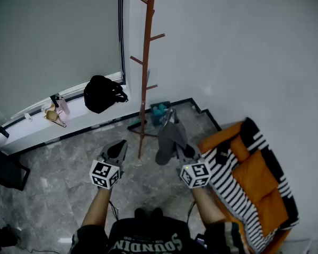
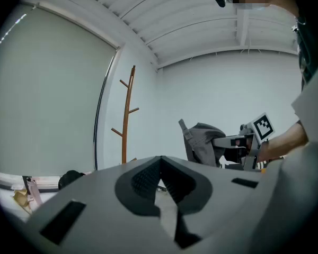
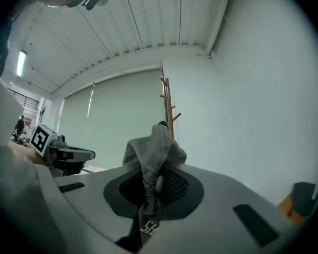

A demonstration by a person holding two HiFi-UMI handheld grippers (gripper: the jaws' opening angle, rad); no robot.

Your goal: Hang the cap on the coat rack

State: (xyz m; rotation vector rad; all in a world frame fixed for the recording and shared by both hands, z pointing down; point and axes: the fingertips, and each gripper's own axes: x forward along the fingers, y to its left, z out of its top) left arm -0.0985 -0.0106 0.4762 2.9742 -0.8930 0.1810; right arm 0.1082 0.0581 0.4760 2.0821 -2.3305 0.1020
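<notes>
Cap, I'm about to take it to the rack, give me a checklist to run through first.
1. Cap in right gripper: ok, jaws shut on its fabric.
2. Left gripper free: ok, jaws together, nothing between.
3. Rack pegs free: ok, those in view are bare.
4. Way to rack: ok, nothing between it and the cap in the head view.
5. Cap at a peg: not ok, it hangs short of the rack.
6. Which part of the cap is pinched: cannot tell.

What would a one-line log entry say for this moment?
right gripper: shut on cap | left gripper: shut, empty | coat rack: ahead, cap not yet hung
</notes>
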